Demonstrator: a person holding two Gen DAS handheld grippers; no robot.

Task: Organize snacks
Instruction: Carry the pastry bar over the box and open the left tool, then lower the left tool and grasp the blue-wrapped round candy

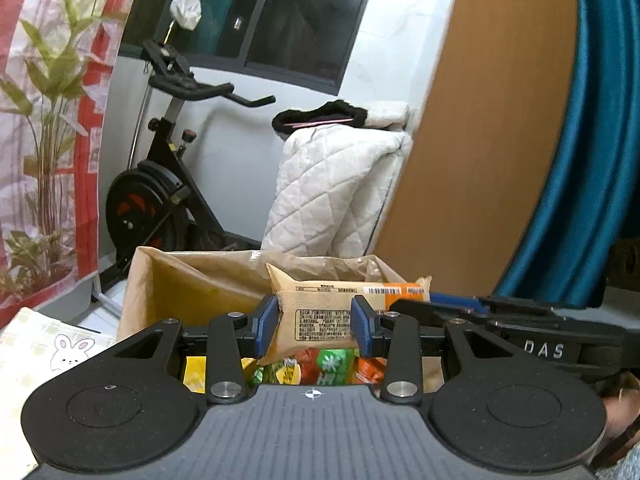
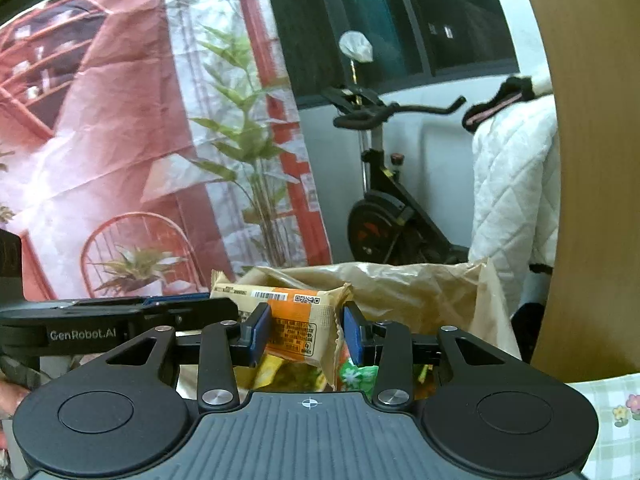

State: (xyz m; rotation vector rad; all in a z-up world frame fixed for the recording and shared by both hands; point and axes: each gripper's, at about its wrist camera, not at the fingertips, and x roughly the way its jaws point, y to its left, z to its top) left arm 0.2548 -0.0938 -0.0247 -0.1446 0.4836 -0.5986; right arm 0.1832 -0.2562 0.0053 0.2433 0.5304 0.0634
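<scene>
Item: beige snack packet, clamped at one end by left gripper, at the other by right gripper, above open paper bag. Handling: keep both ends level; avoid pulling apart.

Snack packet between left gripper fingers

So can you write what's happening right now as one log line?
left gripper: shut on snack packet | right gripper: shut on same packet's other end | packet held above paper bag of snacks
</scene>
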